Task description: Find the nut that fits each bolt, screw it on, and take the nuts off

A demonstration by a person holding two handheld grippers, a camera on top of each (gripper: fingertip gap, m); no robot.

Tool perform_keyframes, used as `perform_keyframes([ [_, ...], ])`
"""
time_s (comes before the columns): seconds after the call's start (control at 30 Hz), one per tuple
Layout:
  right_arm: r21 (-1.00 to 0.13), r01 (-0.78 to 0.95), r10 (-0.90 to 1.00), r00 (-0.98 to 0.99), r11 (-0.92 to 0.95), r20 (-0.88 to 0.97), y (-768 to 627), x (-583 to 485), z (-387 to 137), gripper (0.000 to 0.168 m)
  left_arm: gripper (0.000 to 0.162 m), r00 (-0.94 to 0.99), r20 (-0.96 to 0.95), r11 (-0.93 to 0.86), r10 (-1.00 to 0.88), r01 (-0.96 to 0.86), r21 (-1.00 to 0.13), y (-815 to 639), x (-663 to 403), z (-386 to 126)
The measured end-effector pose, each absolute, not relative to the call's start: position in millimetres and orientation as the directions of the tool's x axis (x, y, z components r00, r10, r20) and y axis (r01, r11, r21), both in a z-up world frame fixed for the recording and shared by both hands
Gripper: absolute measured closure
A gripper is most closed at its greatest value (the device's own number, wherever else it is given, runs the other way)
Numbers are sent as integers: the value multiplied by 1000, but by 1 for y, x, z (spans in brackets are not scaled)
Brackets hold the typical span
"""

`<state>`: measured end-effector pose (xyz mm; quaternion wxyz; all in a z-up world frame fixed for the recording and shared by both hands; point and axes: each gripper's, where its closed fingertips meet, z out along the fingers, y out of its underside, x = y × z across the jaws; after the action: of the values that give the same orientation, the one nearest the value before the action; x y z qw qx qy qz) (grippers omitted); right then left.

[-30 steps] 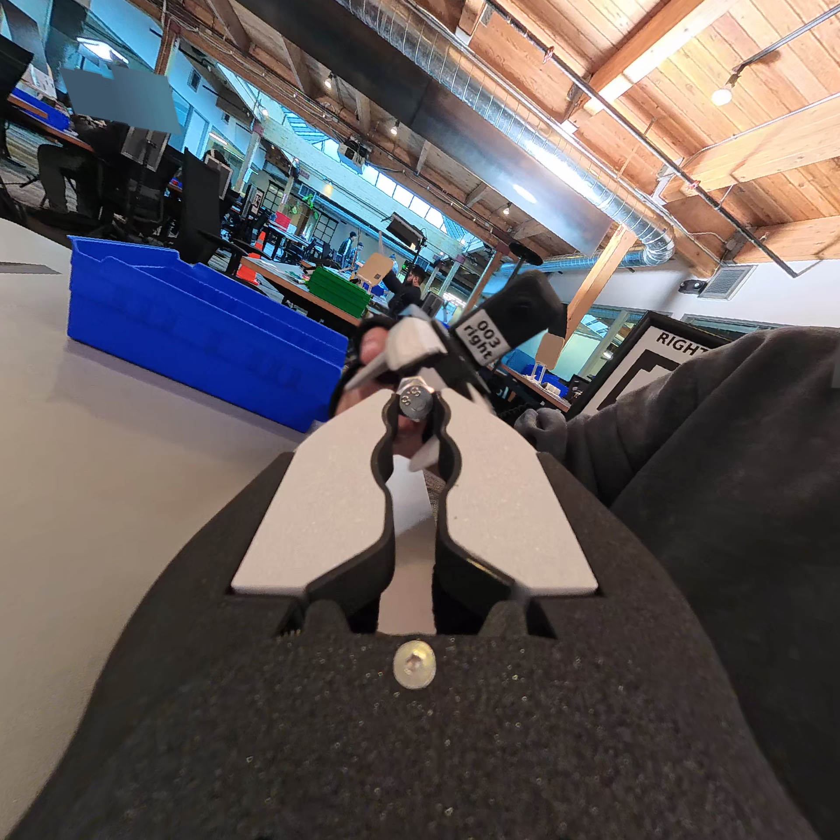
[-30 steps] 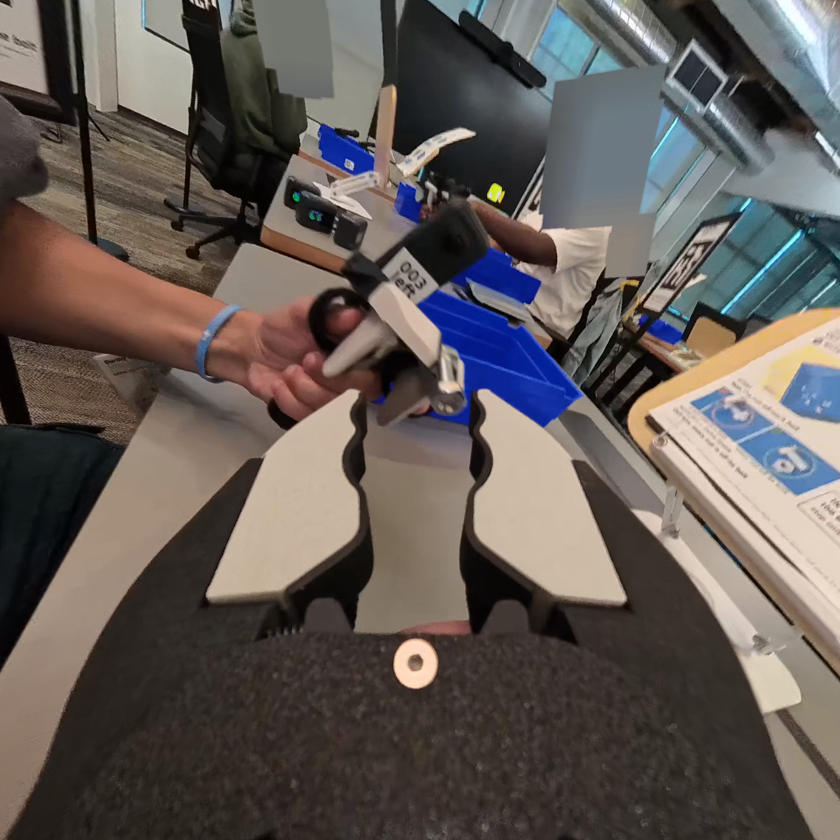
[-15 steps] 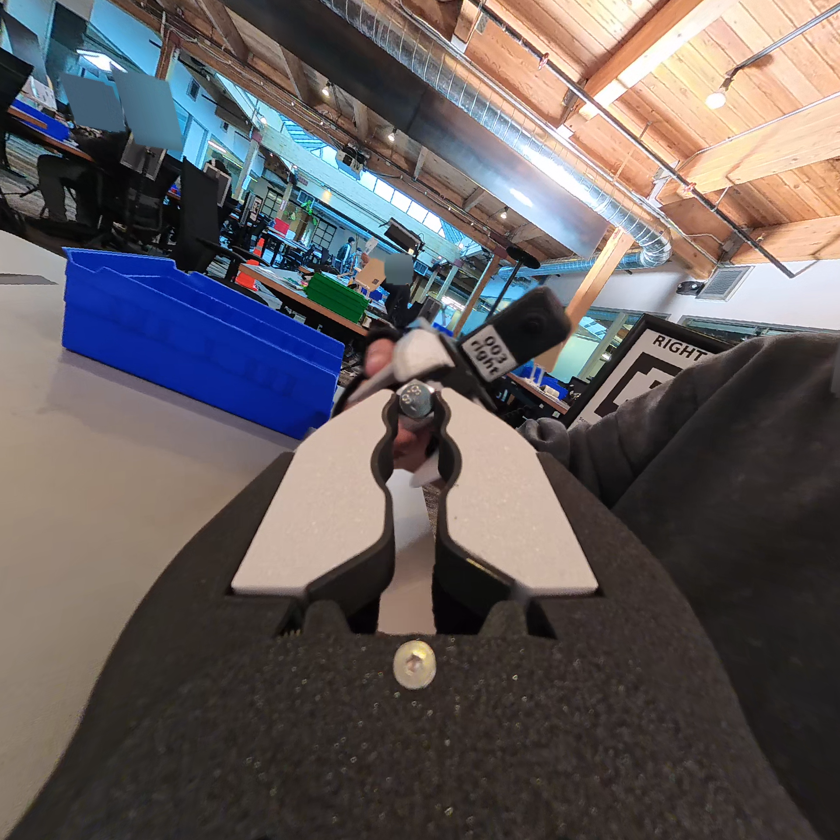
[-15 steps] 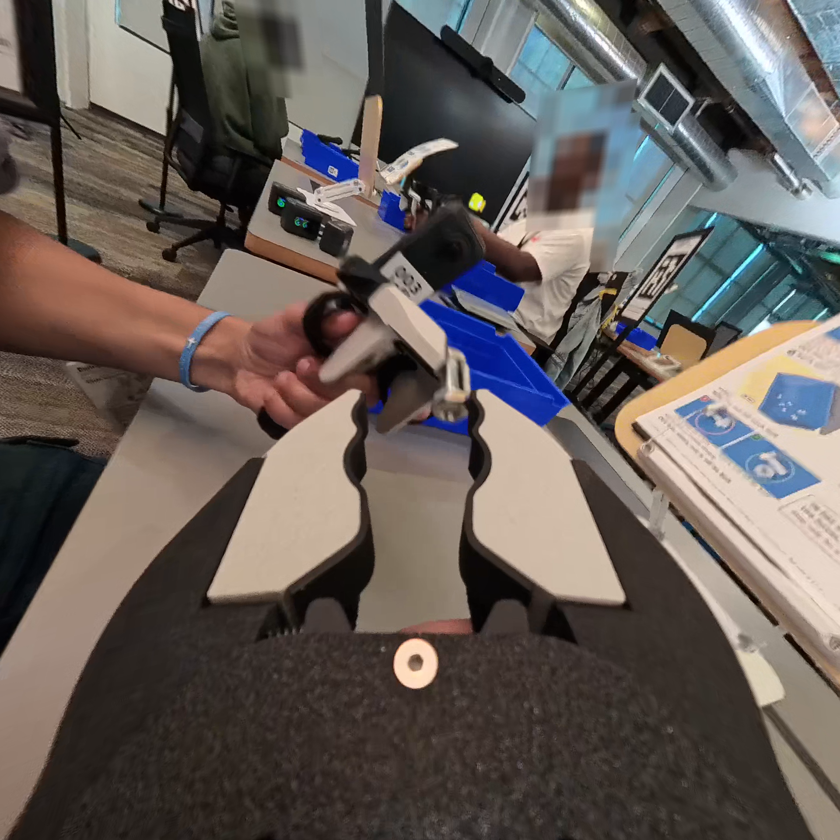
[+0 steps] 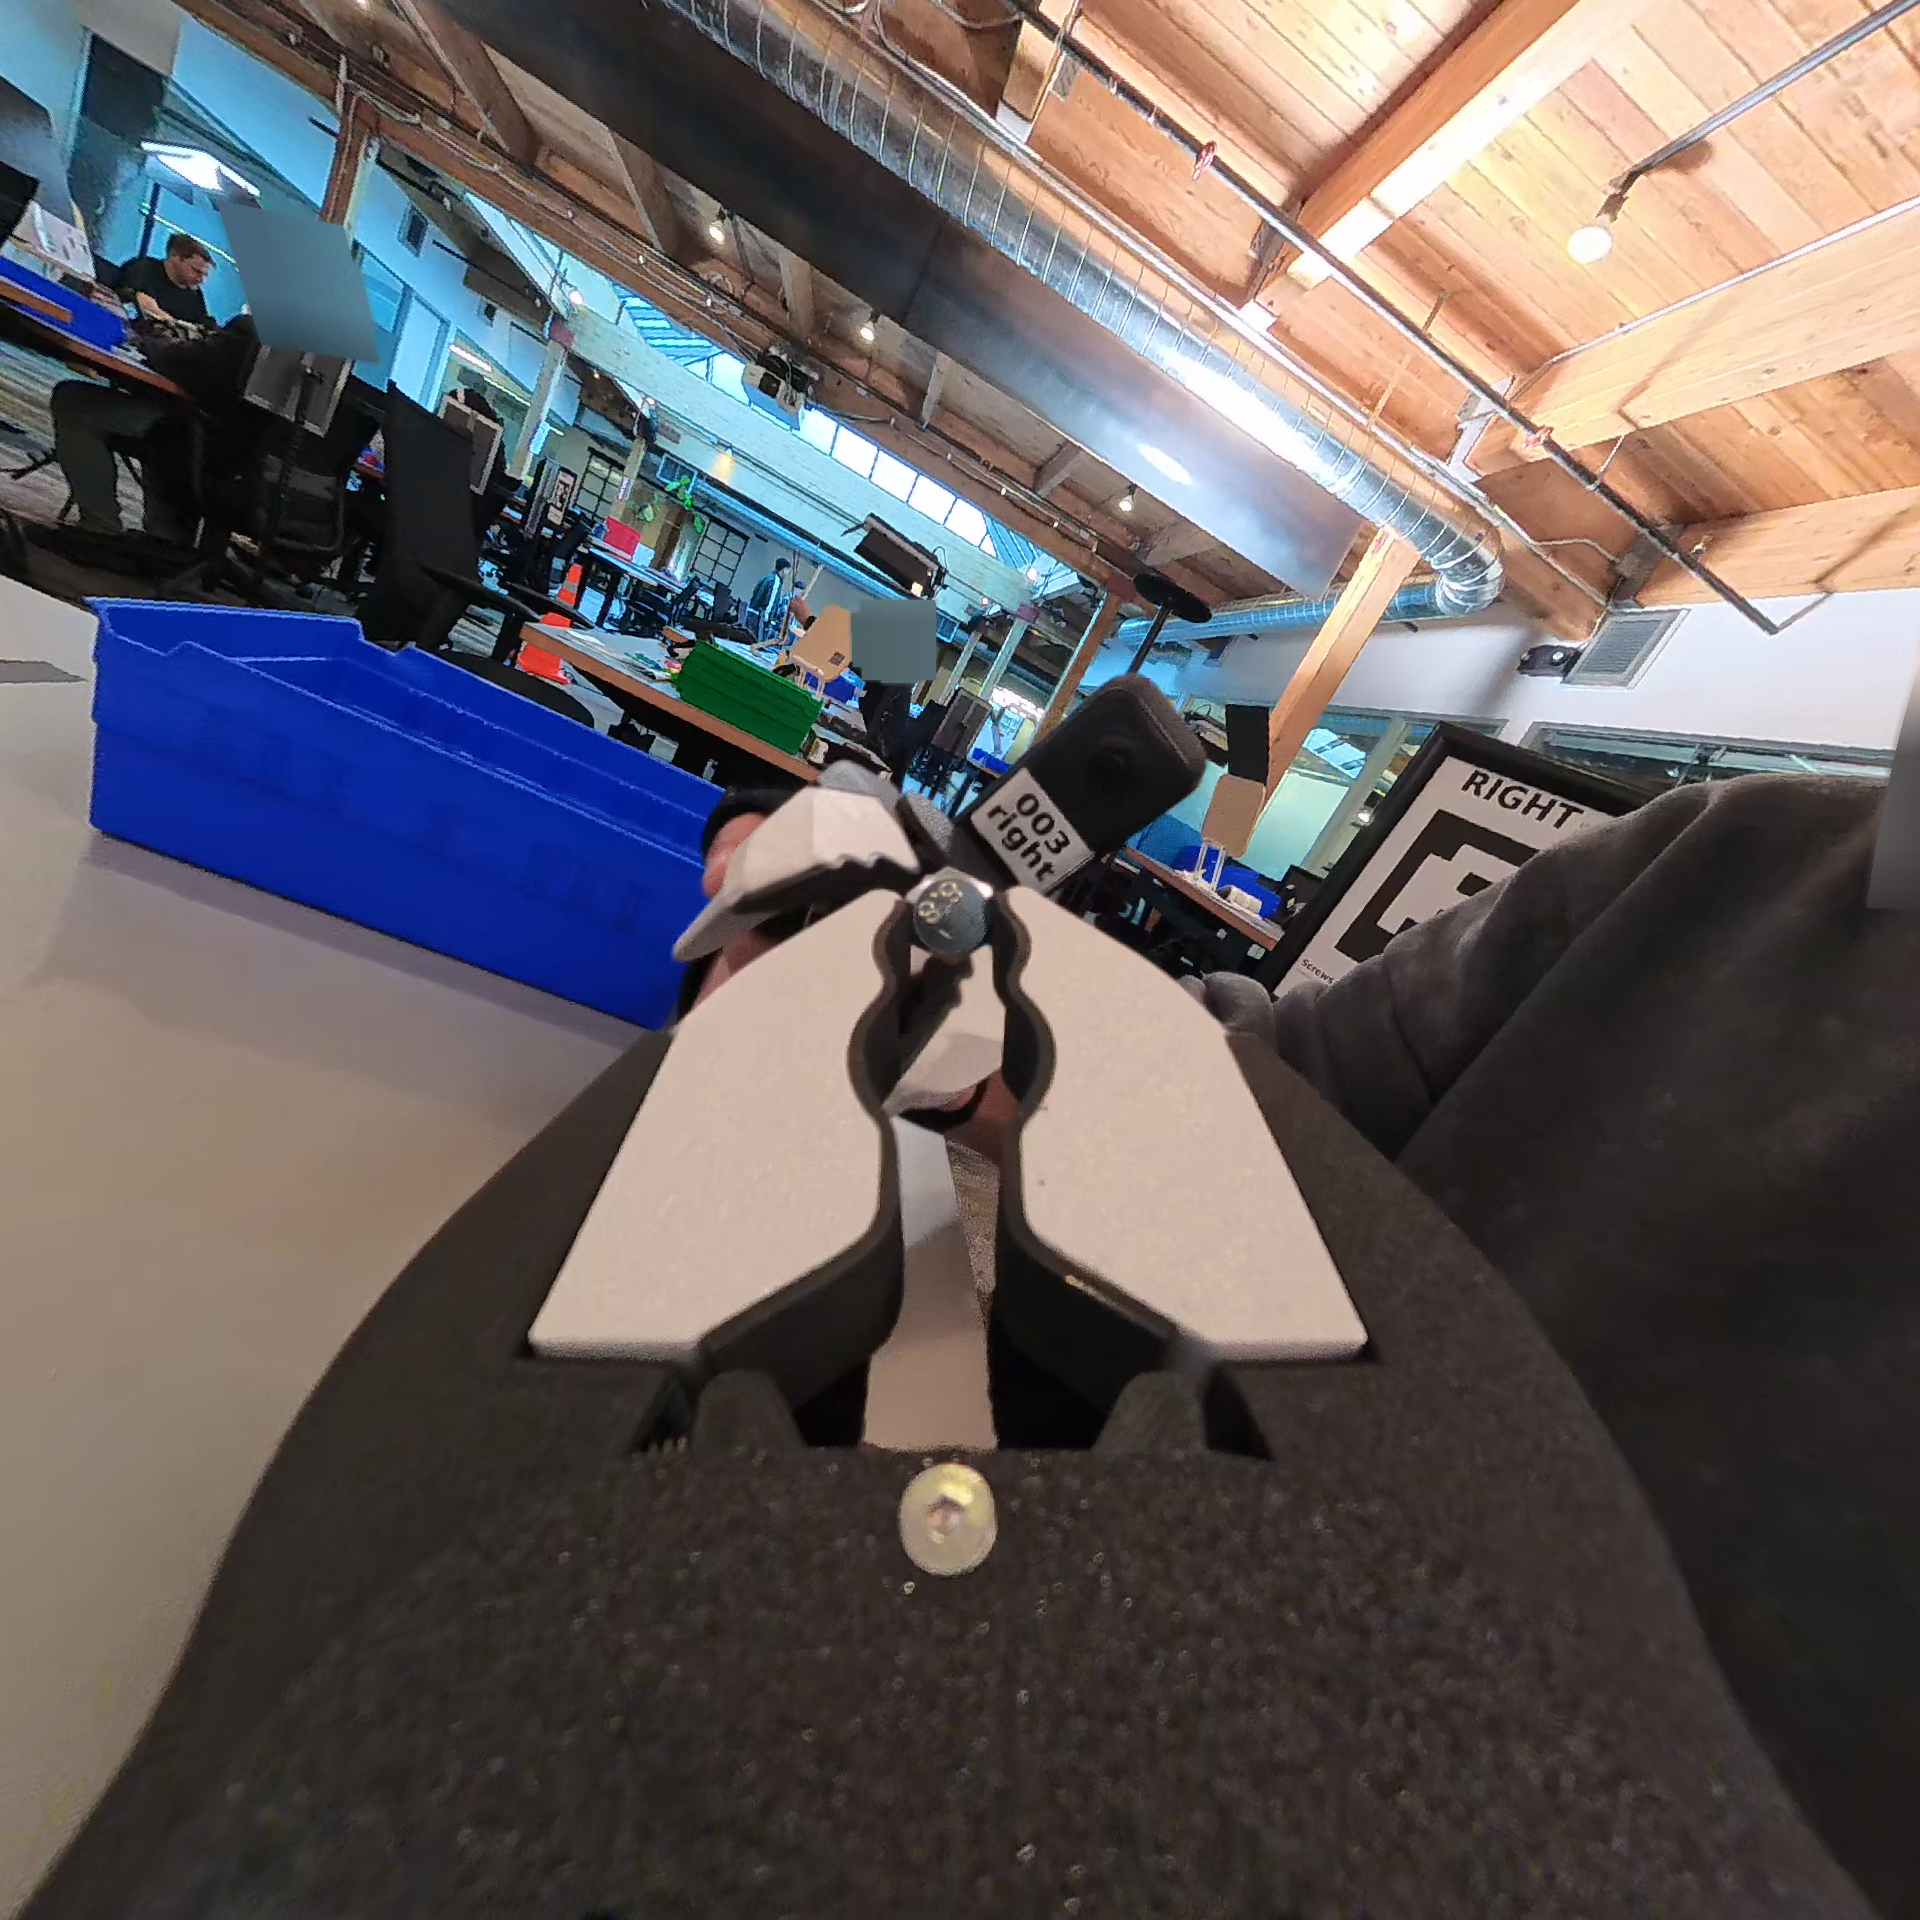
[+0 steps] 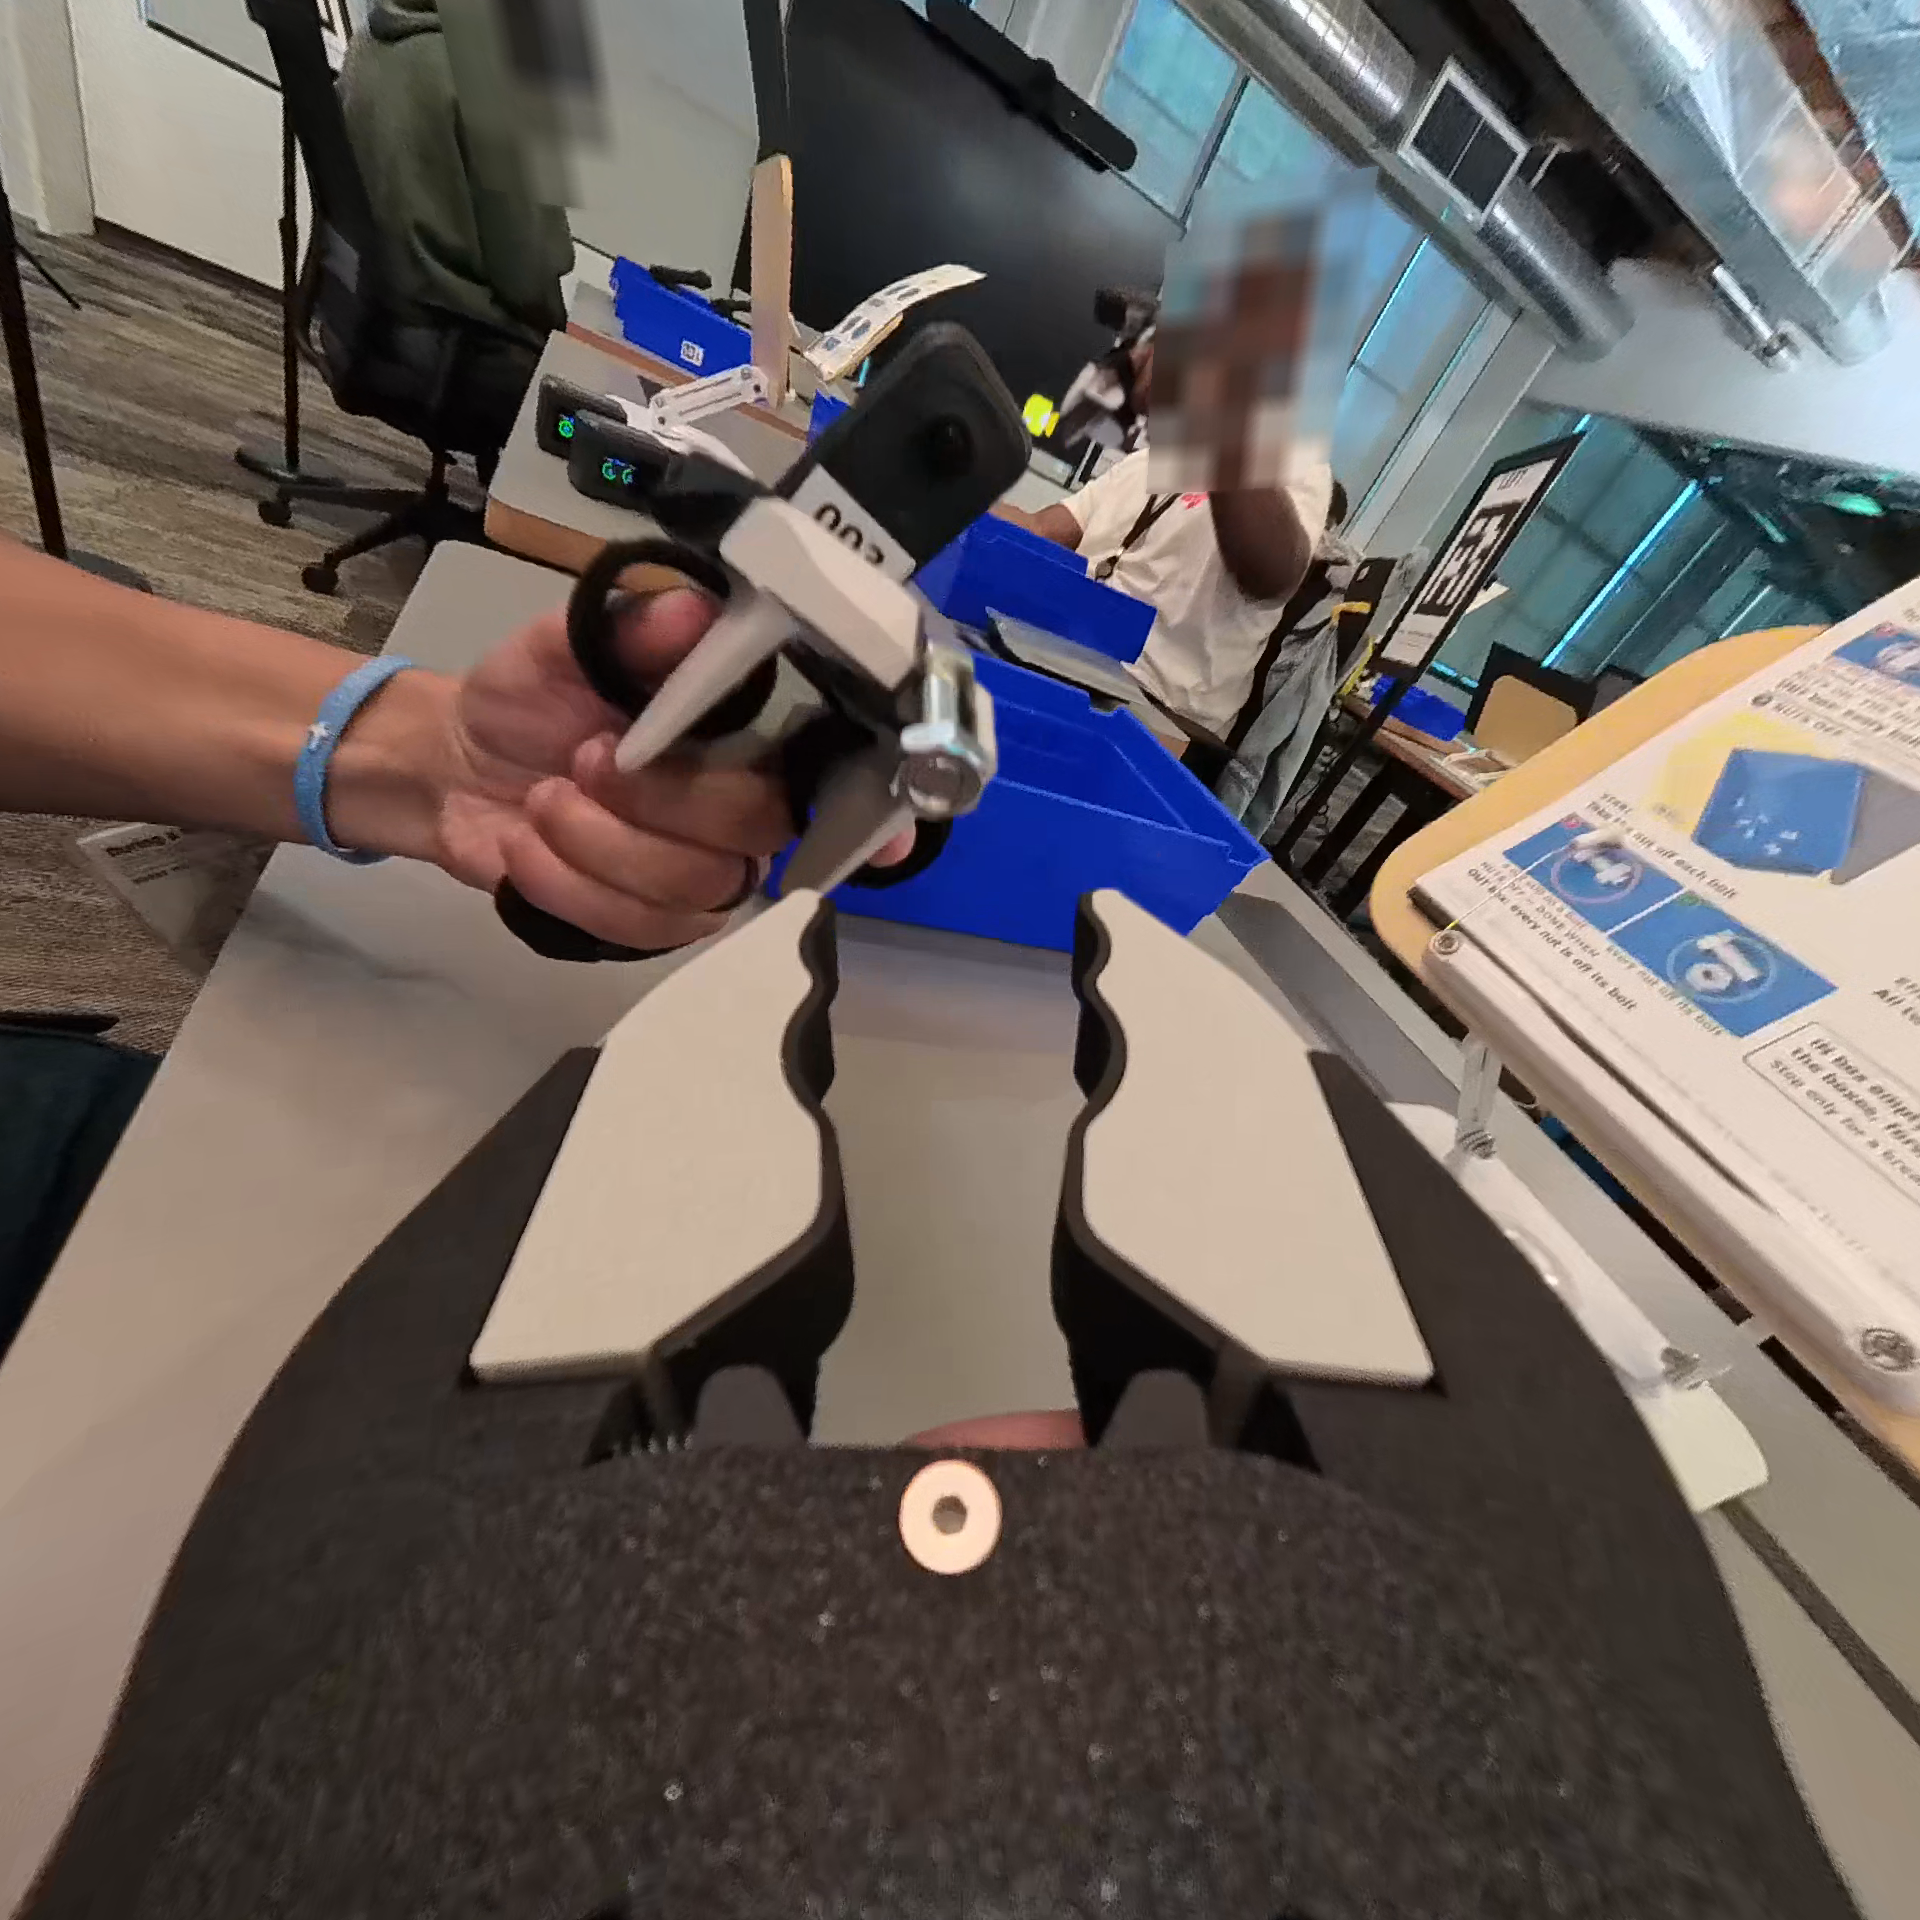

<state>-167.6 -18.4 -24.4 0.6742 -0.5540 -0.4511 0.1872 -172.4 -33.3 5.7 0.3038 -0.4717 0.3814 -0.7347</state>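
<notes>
The left tongs [image 5: 948, 940] are closed on a silver bolt [image 5: 949, 913], pinching it at their very tips so that its round head faces the left wrist camera. In the right wrist view the same bolt [image 6: 940, 732] sticks out crosswise from those tongs [image 6: 914, 727], held up in the air above the grey surface [image 6: 343, 1039], with a hex nut [image 6: 938, 776] threaded on its near end. The hand [image 6: 582, 769] holding the left tongs wears a blue wristband [image 6: 338, 758]. The right tongs [image 6: 951, 971] are spread wide with nothing between them, their tips just below the nut and not touching it. A blue bin [image 6: 1070, 831] sits on the surface behind the bolt, and an illustrated instruction sheet [image 6: 1704, 935] lies on a tilted board to the right.
</notes>
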Motion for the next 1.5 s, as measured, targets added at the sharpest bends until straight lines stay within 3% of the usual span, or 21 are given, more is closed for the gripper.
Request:
perform_keyframes([
  [0.17, -861, 262, 711, 486, 437, 509, -52, -180, 1, 129, 148, -369, 466, -530, -804, 88, -844, -32, -172, 5],
  [0.33, -916, 270, 756, 519, 298, 399, -17, -169, -31, 124, 148, -379, 456, -521, -805, 84, -850, -37, -171, 7],
  [0.53, -863, 263, 705, 499, 431, 504, -55, -179, 0, 128, 148, -384, 463, -531, -799, 91, -842, -35, -170, 7],
  [0.7, -905, 284, 735, 530, 316, 423, -17, -173, -28, 125, 148, -390, 455, -523, -800, 84, -848, -41, -169, 8],
  [0.93, -862, 269, 699, 505, 429, 506, -54, -181, -4, 129, 148, -385, 462, -530, -799, 88, -844, -39, -168, 7],
  [1.1, -928, 242, 737, 563, 285, 373, -18, -163, -36, 127, 147, -392, 455, -524, -800, 86, -847, -43, -169, 8],
  [1.5, -947, 73, 727, 623, 313, 288, -51, -167, -4, 130, 148, -392, 457, -525, -799, 82, -847, -43, -165, 8],
])
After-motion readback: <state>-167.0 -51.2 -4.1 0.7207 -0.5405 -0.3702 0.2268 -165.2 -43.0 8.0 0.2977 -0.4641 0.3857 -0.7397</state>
